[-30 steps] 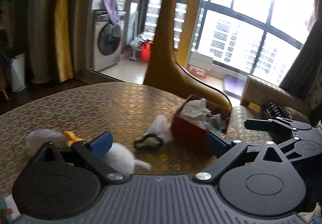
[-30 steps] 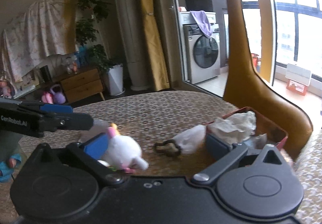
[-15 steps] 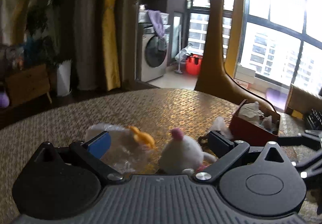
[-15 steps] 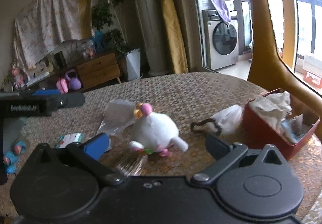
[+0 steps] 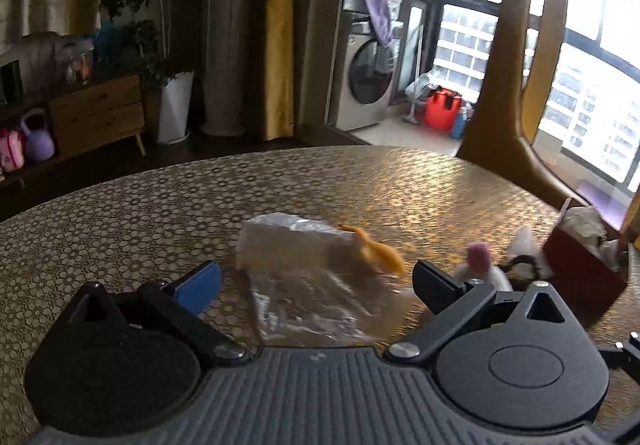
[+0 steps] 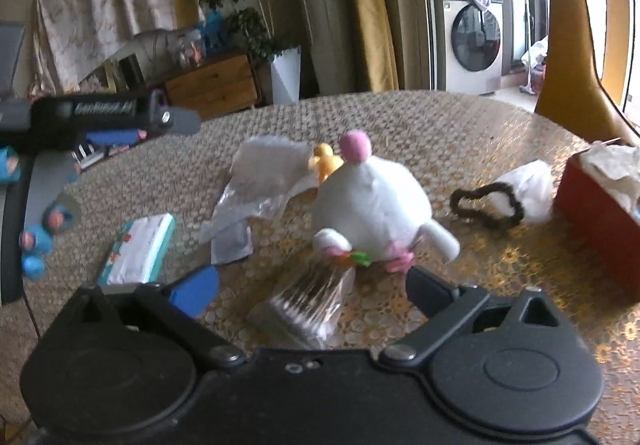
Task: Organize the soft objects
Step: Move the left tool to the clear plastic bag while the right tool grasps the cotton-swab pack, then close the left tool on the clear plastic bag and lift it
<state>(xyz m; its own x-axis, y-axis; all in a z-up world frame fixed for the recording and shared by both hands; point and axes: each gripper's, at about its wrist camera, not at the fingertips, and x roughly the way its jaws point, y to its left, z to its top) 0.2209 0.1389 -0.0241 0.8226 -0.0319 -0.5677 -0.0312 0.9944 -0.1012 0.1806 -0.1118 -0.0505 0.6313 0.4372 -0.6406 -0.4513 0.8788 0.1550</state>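
Right wrist view, nearest first: the right tongs [image 6: 312,295] stand wide open and empty above the table [image 6: 460,125], with a small clear packet [image 6: 306,305] lying between the jaws at 12 o'clock, almost under them. Just past it, slightly toward 1 o'clock, sits the white plush toy [image 6: 372,205], its pink pompom pointing away and its long axis running roughly 11 to 5 o'clock, tail toward the right jaw. A crumpled clear bag [image 6: 256,181] with a small yellow duck [image 6: 324,163] lies at 11 o'clock, a tissue pack [image 6: 138,249] at 10 o'clock, and a black hair tie [image 6: 486,205] beside a white wad [image 6: 528,191] at 2 o'clock. The red box [image 6: 592,213] is farthest, at 3 o'clock.

The left tongs [image 5: 316,285], also open and empty, straddle the crumpled bag at 12 o'clock; from there the plush is off at 2 o'clock, half hidden by the right jaw. So the right tongs look nearer and better lined up for the plush.

Compared with a second ago, both cameras have swung leftward: the box has slid to the frame edge, and the bag now sits centred for the left tongs.
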